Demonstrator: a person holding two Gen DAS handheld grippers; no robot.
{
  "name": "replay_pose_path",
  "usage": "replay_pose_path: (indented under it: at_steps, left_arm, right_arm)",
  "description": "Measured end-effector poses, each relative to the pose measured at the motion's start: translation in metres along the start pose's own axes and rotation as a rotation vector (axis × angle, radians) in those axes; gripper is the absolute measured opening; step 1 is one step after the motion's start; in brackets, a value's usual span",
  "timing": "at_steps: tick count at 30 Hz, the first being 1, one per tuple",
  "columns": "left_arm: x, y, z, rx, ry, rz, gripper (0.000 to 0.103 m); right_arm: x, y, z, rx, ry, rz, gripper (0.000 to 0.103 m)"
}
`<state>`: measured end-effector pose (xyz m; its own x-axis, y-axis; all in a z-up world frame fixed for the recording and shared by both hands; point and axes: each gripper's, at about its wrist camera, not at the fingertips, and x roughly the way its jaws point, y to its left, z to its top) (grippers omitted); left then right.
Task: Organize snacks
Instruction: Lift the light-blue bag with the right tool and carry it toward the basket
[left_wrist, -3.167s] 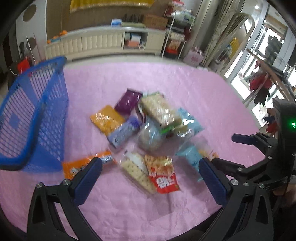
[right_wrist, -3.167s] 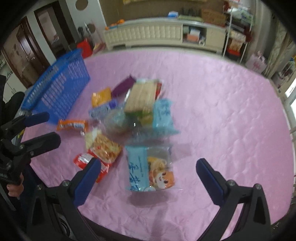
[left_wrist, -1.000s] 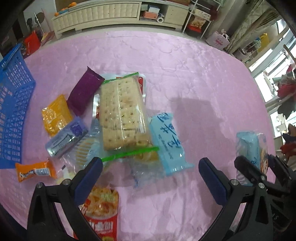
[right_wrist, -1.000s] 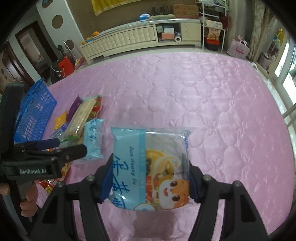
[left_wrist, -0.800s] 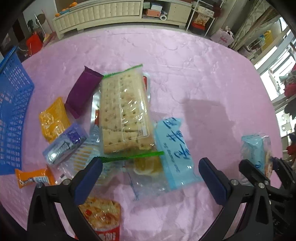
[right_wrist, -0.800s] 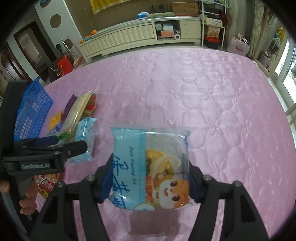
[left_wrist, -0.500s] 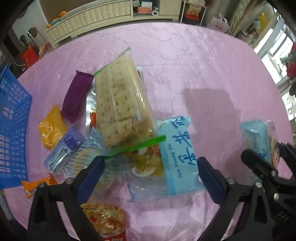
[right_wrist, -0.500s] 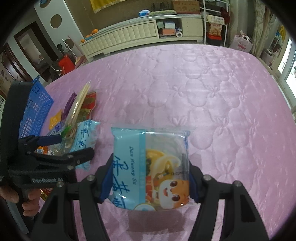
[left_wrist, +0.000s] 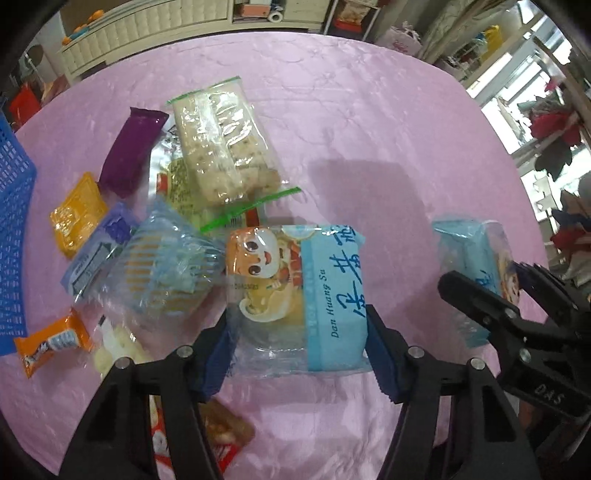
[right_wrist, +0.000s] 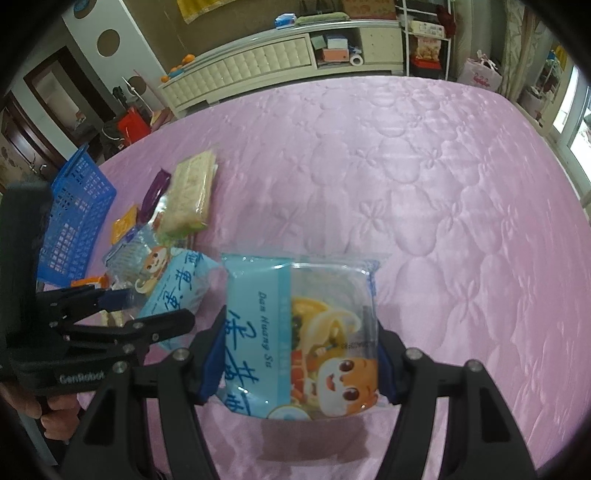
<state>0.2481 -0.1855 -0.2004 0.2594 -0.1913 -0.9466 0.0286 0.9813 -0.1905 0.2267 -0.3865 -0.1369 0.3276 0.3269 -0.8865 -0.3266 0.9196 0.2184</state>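
My left gripper (left_wrist: 297, 354) is shut on a light blue cartoon snack pack (left_wrist: 299, 291) at the near edge of the snack pile on the pink cloth. My right gripper (right_wrist: 301, 363) is shut on a second light blue cartoon pack (right_wrist: 303, 332), held above the cloth to the right of the pile; it also shows in the left wrist view (left_wrist: 476, 262). The pile holds a cracker pack (left_wrist: 221, 144), a purple bar (left_wrist: 131, 151), a yellow pack (left_wrist: 77, 216), a lilac pack (left_wrist: 98, 247), an orange bar (left_wrist: 51, 341) and a red pack (left_wrist: 221, 439). A blue basket (right_wrist: 74, 218) stands left of the pile.
The pink quilted cloth (right_wrist: 424, 177) covers the whole table. A white cabinet (right_wrist: 258, 66) and shelves stand behind the far edge. The table's right edge faces a window area (left_wrist: 535, 92).
My left gripper moved down onto the pile and closed on the blue cartoon pack, from open. My right gripper keeps holding its blue pack, lifted off the pile since three seconds ago.
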Motion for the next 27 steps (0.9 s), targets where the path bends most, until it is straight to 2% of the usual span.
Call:
replay_pose_path:
  at_steps: [4,8,12,20,27]
  left_arm:
    - [-0.018,0.001,-0.021,0.018,-0.017,-0.039,0.062]
    - [-0.040,0.008,-0.042,0.046,-0.051,-0.044,0.062]
    - [-0.064,0.019,-0.048,0.051,-0.103,-0.056,0.062]
    - [-0.115,0.045,-0.065,0.037,-0.182,-0.090,0.062]
    - [-0.140,0.077,-0.081,0.038,-0.226,-0.092,0.062]
  right_arm:
    - [-0.009,0.018,-0.009,-0.015,0.005,-0.020,0.070]
    - [-0.023,0.034,-0.018,-0.021,-0.001,-0.028,0.070]
    - [-0.037,0.050,-0.022,-0.015,-0.013,-0.017,0.070]
    - [-0.061,0.098,-0.027,-0.078,-0.039,-0.064,0.070]
    - [-0.075,0.140,-0.028,-0.126,-0.064,-0.068,0.070]
